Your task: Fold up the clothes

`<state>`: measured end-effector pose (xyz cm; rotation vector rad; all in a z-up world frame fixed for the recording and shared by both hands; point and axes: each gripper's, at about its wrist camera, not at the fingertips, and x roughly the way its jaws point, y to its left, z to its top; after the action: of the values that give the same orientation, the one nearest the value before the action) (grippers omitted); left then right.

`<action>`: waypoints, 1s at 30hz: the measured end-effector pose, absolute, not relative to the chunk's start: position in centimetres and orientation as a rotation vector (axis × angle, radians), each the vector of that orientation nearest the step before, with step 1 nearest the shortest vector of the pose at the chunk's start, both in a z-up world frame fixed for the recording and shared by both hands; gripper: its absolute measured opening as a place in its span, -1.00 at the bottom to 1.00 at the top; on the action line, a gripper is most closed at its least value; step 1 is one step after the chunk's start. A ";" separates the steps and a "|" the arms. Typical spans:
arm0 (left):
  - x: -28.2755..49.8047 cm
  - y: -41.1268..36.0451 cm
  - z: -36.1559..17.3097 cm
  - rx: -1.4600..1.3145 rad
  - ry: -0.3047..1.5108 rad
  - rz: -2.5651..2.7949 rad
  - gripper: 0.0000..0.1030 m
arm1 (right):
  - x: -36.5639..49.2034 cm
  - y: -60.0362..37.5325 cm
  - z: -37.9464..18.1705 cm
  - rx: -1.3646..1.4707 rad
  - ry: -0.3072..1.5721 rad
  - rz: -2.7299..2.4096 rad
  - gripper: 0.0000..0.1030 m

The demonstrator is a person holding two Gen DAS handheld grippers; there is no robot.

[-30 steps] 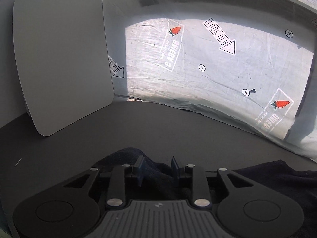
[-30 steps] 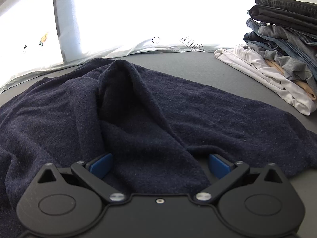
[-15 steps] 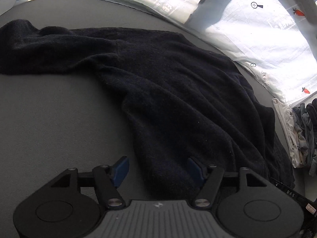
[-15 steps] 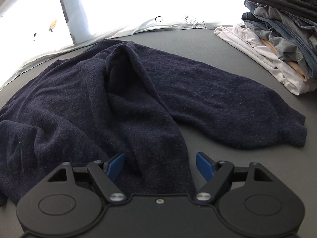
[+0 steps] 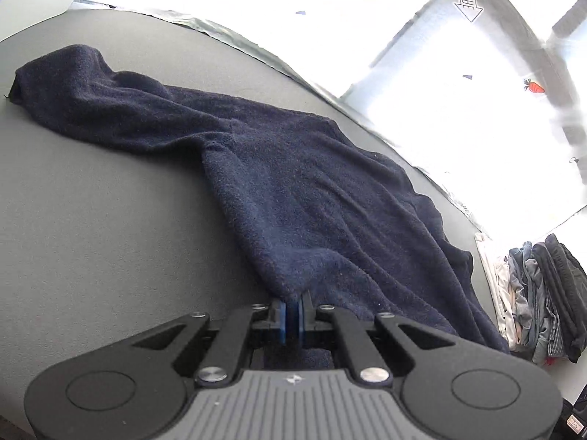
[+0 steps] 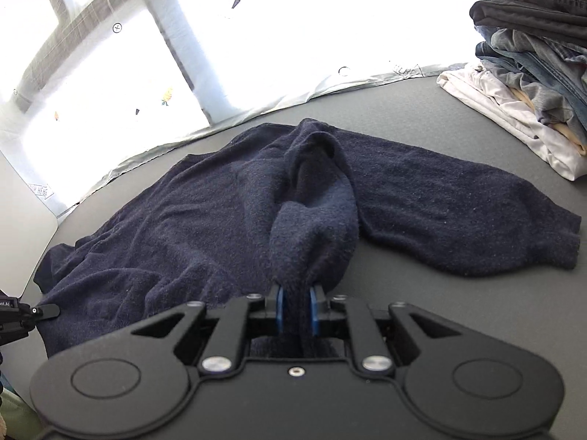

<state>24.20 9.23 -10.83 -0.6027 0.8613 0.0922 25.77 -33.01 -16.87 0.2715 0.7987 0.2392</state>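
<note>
A dark navy sweater lies spread on the grey table, one sleeve stretched to the far left. My left gripper is shut on a pinch of the sweater's near edge, with its blue pads close together. In the right wrist view the sweater has a raised fold running towards me, and its other sleeve lies out to the right. My right gripper is closing, its pads pressing on a thick bunch of that fold, which is lifted a little off the table.
A stack of folded clothes stands at the table's back right, also seen as a stack at the right edge of the left wrist view. A pale board leans at the left. Bright printed sheeting hangs behind the table.
Both grippers went from open around the sweater to closed on it. The left view swung from the wall and board down onto the sweater. The right gripper rose, pulling its fold up.
</note>
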 end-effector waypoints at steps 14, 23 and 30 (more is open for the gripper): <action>22.1 10.6 -14.1 -0.487 0.962 0.279 -0.02 | 23.0 -31.9 -20.8 0.205 0.893 0.131 0.26; 28.2 9.3 -14.0 -0.321 0.966 0.315 0.63 | 27.0 -36.9 -20.7 0.179 0.797 -0.156 0.92; 33.4 10.5 -16.5 -0.364 1.005 0.363 0.70 | 31.2 -42.4 -22.4 0.186 0.746 -0.386 0.93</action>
<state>33.42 10.55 -16.52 -0.3642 1.0048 0.3632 31.21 -42.41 -22.37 0.1861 0.7458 -0.3857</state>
